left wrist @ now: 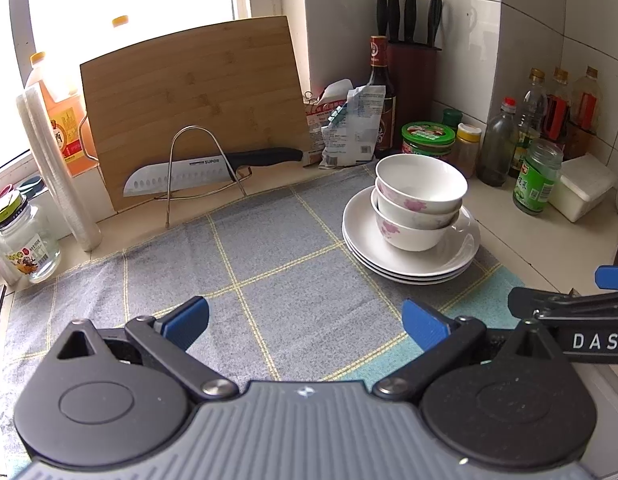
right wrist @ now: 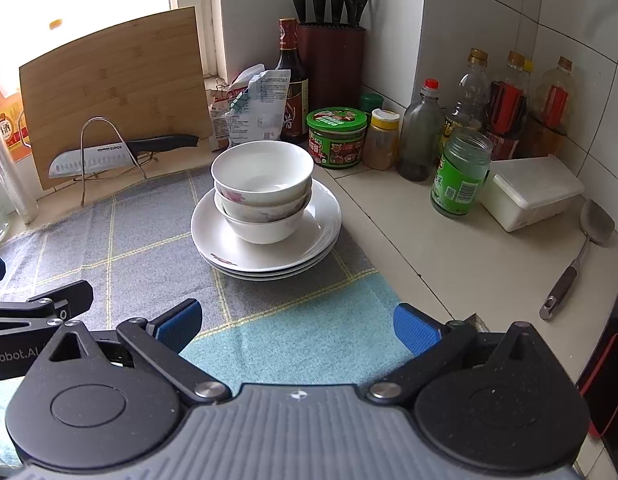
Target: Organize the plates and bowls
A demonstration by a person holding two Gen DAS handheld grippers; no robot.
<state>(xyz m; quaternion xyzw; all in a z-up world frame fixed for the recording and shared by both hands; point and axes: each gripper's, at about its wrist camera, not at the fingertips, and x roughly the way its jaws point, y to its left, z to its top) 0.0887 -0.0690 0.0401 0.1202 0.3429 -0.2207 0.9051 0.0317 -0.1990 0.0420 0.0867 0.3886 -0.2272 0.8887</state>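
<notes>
Grippers first: we have the left gripper (left wrist: 305, 322) and right gripper (right wrist: 299, 326) both spread wide, nothing between the blue pads, both low over the checked cloth (left wrist: 269, 240).

Targets: three nested bowls (right wrist: 263, 192) sit upright on a stack of white plates (right wrist: 269, 256), which rests on the cloth's far right part. We count three plate rims, though the edges are tight and we would not swear to it.

Key relation: from the right gripper the stack lies at about 12 o'clock, near, almost dead ahead. From the left gripper it sits at about 1 o'clock, further off. So we judge the right gripper is nearer and better lined up. No long axis to match; everything is round, so approach angle matters less than getting a pad inside the top bowl's rim.

The left wrist view shows the right gripper's arm at 3 o'clock, close alongside, so the two may crowd each other if both go for the stack.

Further out: green-lidded jar (right wrist: 336, 138) and sauce bottle (right wrist: 293, 80) just behind the stack at 12 to 1 o'clock; cutting board (left wrist: 197, 108) with a knife (left wrist: 205, 170) in a wire rack at 10 to 11 o'clock.

Hard to tell: the lower bowls' interiors are hidden, and the plate stack's far edge is hidden behind the bowls. No destination for the dishes is evident in either view.
</notes>
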